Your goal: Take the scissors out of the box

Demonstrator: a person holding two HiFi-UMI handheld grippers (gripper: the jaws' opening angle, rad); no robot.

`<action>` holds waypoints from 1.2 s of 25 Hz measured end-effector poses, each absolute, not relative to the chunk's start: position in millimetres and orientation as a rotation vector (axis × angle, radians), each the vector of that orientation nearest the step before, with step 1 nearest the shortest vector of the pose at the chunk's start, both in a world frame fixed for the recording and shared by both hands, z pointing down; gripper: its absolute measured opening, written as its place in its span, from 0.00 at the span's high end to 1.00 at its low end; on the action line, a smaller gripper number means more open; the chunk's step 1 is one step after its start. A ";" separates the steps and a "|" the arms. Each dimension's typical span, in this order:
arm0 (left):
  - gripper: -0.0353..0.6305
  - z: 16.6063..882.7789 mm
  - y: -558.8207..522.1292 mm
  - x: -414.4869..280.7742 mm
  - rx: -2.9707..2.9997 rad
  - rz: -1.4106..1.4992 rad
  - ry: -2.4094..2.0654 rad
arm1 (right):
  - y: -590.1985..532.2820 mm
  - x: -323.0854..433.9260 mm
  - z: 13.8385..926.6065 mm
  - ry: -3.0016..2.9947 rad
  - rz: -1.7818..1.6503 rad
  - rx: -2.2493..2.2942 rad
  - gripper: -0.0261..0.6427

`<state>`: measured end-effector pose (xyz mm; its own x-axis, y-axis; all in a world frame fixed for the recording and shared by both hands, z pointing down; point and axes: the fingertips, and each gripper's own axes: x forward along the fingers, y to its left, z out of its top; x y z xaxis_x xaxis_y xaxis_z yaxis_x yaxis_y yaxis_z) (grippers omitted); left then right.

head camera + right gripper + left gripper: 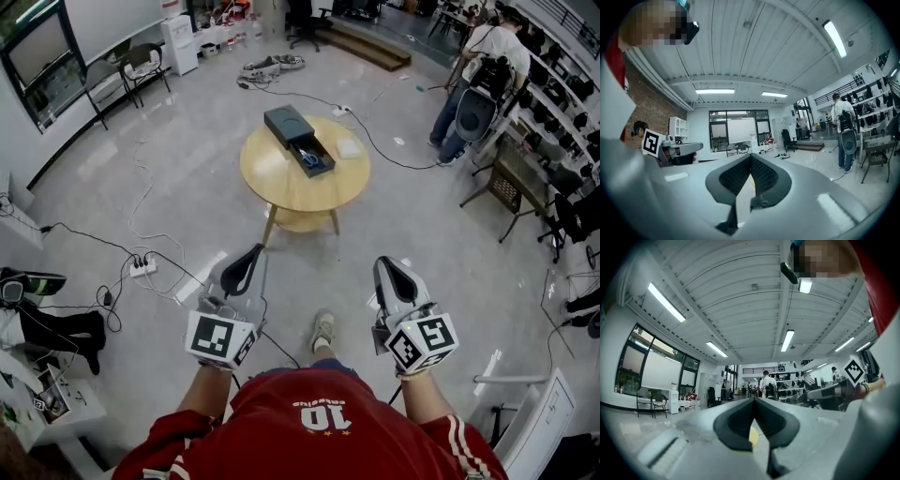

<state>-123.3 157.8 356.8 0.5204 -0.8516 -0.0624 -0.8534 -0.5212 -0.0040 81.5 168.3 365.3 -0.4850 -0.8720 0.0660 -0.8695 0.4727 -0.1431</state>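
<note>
A round wooden table (281,183) stands a few steps ahead. On it lies a dark box (287,124) with its tray pulled open toward me. Blue-handled scissors (310,160) lie in that tray. My left gripper (250,253) and right gripper (387,264) are held level side by side, well short of the table, both shut and holding nothing. In the left gripper view the left gripper (753,401) has its pads meeting, and a sliver of the yellow table (753,437) shows behind them. The right gripper (750,158) is likewise pressed shut on nothing.
A small white pad (349,147) lies on the table right of the box. Cables and a power strip (142,267) trail over the floor at left. A person (480,70) stands by racks at the back right. A white cabinet (539,422) is at lower right.
</note>
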 end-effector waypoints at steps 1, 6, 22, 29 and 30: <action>0.94 357.0 153.5 -121.1 -2.711 0.078 1.516 | 162.5 82.2 365.9 2.681 -0.255 -1.577 0.96; 0.94 353.3 117.5 -103.1 -2.706 0.062 1.489 | 126.4 93.4 356.9 2.678 -0.244 -1.542 0.96; 0.94 330.1 -33.9 -37.9 -2.672 0.077 1.519 | -29.9 146.6 336.5 2.797 -0.175 -1.411 0.96; 0.94 327.6 -71.2 -6.0 -2.629 0.027 1.541 | -71.7 176.7 349.5 2.836 -0.195 -1.365 0.96; 0.94 327.5 -73.8 -1.7 -2.626 0.019 1.541 | -76.5 181.6 352.6 2.838 -0.208 -1.365 0.96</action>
<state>-1.7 -73.8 327.5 0.4888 -0.8704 -0.0598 -0.8716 -0.4842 -0.0769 181.6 -76.5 352.6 -0.6259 -0.7768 0.0695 -0.7787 0.6173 -0.1124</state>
